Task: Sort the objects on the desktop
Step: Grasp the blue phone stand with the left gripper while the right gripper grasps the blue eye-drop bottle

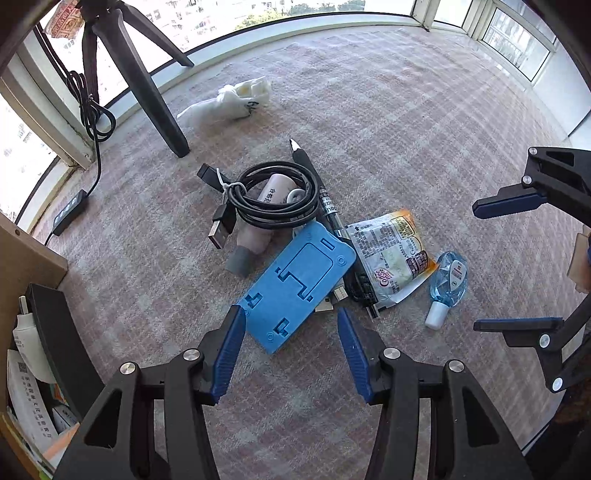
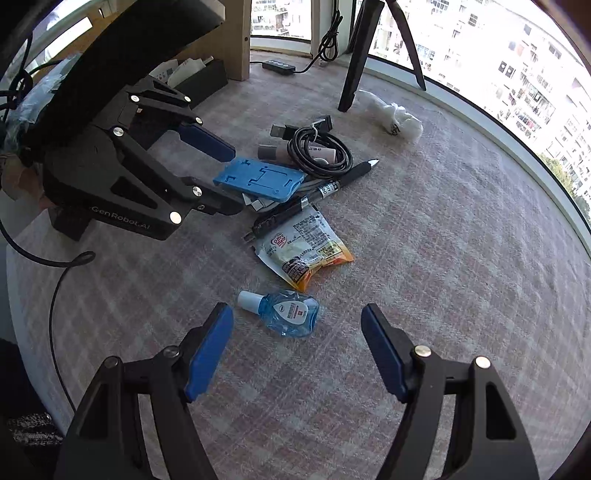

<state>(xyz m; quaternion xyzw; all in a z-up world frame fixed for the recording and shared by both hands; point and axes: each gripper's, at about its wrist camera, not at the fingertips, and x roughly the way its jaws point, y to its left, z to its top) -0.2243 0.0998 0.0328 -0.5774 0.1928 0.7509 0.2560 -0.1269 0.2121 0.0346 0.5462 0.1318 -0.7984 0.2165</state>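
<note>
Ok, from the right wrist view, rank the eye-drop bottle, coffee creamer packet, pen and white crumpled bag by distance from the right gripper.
1. Eye-drop bottle, just ahead of the right gripper, toward its left finger.
2. Coffee creamer packet, straight beyond the bottle.
3. Pen, farther on, lying diagonally.
4. White crumpled bag, farthest, near the window.

Daylight pours in through the curved bay windows (image 2: 509, 74), apartment blocks (image 2: 535, 96) bright outside. A plaid cloth (image 1: 388, 110) in faded pink and grey covers the surface. Black tripod legs (image 1: 147, 88) stand near the pale sill (image 1: 295, 26), with a wooden panel (image 2: 236, 37) at one side.
</note>
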